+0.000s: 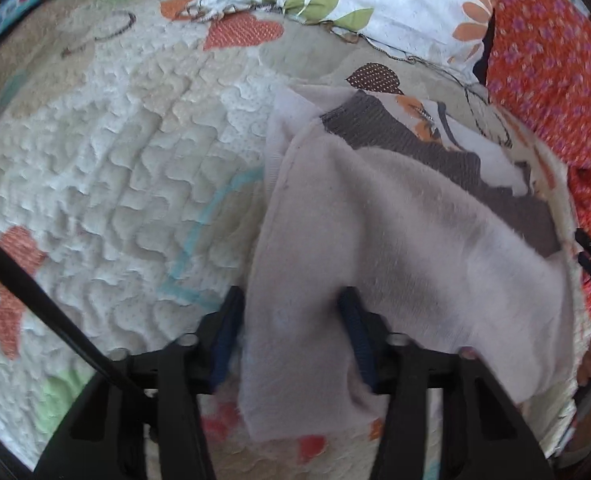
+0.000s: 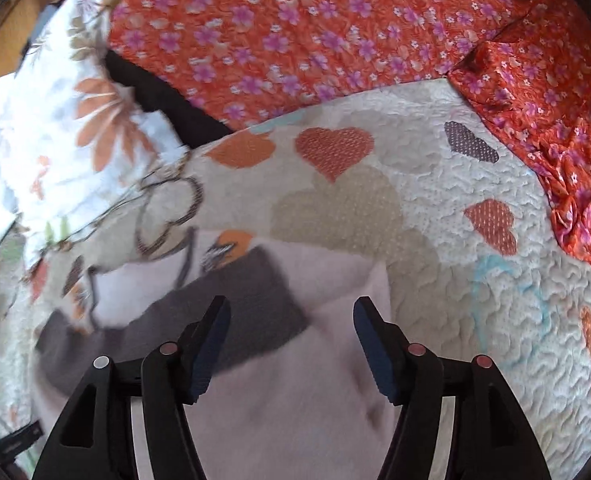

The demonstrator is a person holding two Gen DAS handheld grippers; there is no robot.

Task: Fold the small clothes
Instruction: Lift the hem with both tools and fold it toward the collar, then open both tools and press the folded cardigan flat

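Fingers of the left gripper point(image 1: 291, 332) pinch a pale fleece garment point(image 1: 395, 232) on the quilted bed point(image 1: 115, 152); right gripper point(image 2: 291, 340) gapes empty above it. Folding looks barely begun.

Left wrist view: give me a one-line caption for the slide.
Left gripper with its fingers around a pale pink garment with a grey waistband, lying on a heart-patterned quilt.

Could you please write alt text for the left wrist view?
The left gripper has a pale pink garment with a grey ribbed band between its fingers, over a quilted bedspread patterned with hearts.
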